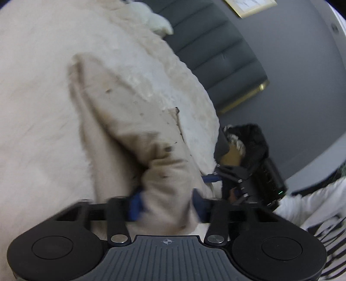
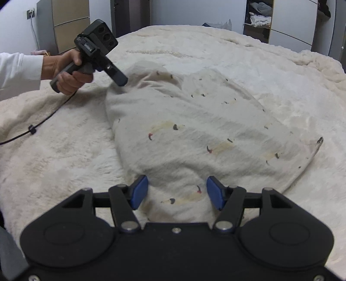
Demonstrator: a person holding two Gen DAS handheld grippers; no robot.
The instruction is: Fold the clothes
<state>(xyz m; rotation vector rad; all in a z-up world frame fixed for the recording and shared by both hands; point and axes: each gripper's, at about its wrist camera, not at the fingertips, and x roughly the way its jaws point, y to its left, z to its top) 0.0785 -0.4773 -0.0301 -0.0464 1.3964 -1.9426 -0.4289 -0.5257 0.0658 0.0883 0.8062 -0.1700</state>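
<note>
A cream garment (image 2: 194,121) with small dark and red marks lies spread on the fluffy cream blanket (image 2: 270,69). My right gripper (image 2: 177,191) hangs open over the garment's near edge, its blue pads apart and cloth lying beneath the gap. At the far left edge a hand (image 2: 64,75) holds my left gripper (image 2: 120,81), and the cloth rises in a peak to its tip. The left wrist view is blurred: a bunch of the garment (image 1: 166,186) fills the gap of my left gripper (image 1: 167,204) and touches both blue pads. The right gripper (image 1: 213,179) shows beside the bed's edge.
A grey padded headboard (image 1: 216,54) and a white pillow (image 1: 155,21) stand at the bed's head. A black cable (image 2: 43,123) trails over the blanket from the left gripper. Beyond the bed are wooden drawers (image 2: 69,26) and an open wardrobe (image 2: 259,17) with stacked clothes.
</note>
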